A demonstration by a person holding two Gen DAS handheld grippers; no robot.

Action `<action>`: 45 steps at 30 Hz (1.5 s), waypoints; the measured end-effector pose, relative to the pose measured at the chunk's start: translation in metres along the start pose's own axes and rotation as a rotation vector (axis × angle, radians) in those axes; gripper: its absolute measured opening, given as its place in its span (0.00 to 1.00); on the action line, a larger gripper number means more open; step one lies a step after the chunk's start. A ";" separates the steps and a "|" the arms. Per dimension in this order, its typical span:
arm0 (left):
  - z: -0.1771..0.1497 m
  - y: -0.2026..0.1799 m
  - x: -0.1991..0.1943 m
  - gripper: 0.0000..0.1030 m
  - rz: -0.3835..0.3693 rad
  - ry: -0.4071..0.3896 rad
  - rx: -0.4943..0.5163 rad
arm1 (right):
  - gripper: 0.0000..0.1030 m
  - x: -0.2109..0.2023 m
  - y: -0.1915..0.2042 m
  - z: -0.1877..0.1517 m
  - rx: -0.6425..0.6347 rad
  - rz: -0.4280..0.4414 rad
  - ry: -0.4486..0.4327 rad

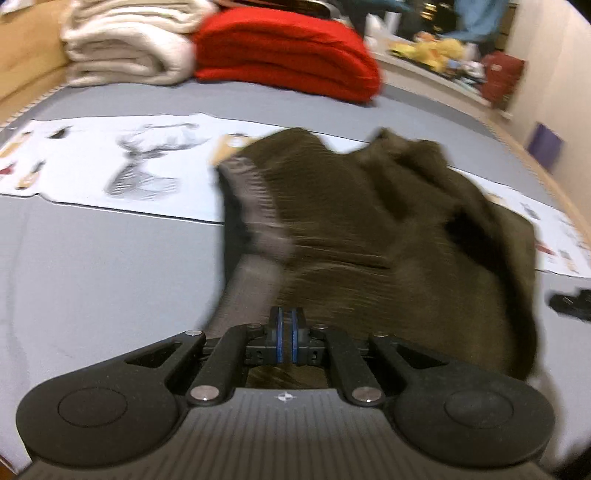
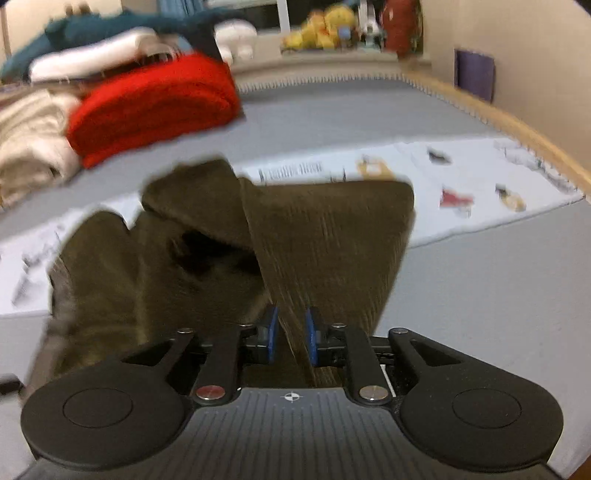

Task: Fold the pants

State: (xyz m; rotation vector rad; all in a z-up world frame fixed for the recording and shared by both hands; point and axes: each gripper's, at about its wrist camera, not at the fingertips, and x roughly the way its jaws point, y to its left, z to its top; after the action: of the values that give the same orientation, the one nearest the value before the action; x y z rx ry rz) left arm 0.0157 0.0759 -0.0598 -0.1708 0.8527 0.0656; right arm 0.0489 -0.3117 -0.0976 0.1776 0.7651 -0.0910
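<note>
Pants [image 2: 325, 240] — pinched in both hand-held grippers.

Left tongs [image 1: 287, 325] pinching olive pants [image 1: 388, 236]

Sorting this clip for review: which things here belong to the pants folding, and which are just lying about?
In the job: brown pants, left tool, right tool.
Lying about: red blanket, cream blanket, printed cloth, plush toys, purple box.

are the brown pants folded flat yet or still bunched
Still bunched: the brown pants lie in loose humps with a dark hollow on the grey bed, one end lifted.
</note>
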 end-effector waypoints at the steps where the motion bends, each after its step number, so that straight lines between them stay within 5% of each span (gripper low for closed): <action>1: 0.001 0.009 0.010 0.08 0.015 0.023 -0.052 | 0.19 0.009 -0.002 0.000 0.034 -0.004 0.043; 3: 0.008 0.021 0.024 0.23 0.018 0.067 -0.143 | 0.26 0.021 0.001 0.004 0.044 0.035 0.063; 4: 0.013 0.024 0.029 0.31 0.018 0.067 -0.155 | 0.38 0.026 0.008 0.006 -0.015 0.025 0.040; 6: 0.021 0.023 0.034 0.63 0.043 0.040 -0.140 | 0.45 0.035 0.016 0.007 -0.098 -0.036 0.028; 9: 0.031 0.027 0.052 0.72 0.053 0.078 -0.159 | 0.53 0.055 0.021 0.018 -0.109 -0.005 0.066; 15: 0.058 0.024 0.078 0.85 0.001 0.115 -0.112 | 0.58 0.104 0.039 0.041 -0.285 -0.102 0.040; 19: 0.063 0.022 0.102 0.85 0.027 0.152 -0.111 | 0.55 0.132 0.042 0.044 -0.405 -0.186 0.048; 23: 0.057 0.014 0.117 0.83 0.061 0.186 -0.075 | 0.39 0.134 0.027 0.050 -0.396 -0.171 0.054; 27: 0.050 0.007 0.124 0.61 0.089 0.201 -0.012 | 0.20 0.109 0.005 0.072 -0.361 -0.115 0.008; 28: 0.049 0.007 0.123 0.58 0.087 0.198 -0.007 | 0.06 0.100 -0.003 0.079 -0.339 -0.096 0.005; 33: 0.048 0.002 0.110 0.27 0.097 0.172 0.043 | 0.07 0.062 -0.054 0.091 -0.241 -0.101 0.001; 36: 0.049 0.006 0.096 0.17 0.093 0.160 0.036 | 0.07 0.061 -0.089 0.075 -0.142 -0.134 0.095; 40: 0.055 0.012 0.075 0.15 0.128 0.179 0.077 | 0.07 0.081 -0.119 0.047 0.050 -0.091 0.391; 45: 0.072 0.041 0.051 0.15 0.140 0.341 -0.050 | 0.12 0.080 -0.092 0.033 -0.087 -0.009 0.474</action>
State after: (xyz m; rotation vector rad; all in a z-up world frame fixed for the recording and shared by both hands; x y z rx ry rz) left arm 0.0972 0.1288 -0.0571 -0.1717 1.2039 0.1934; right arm 0.1148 -0.4101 -0.1416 0.1135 1.2407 -0.0237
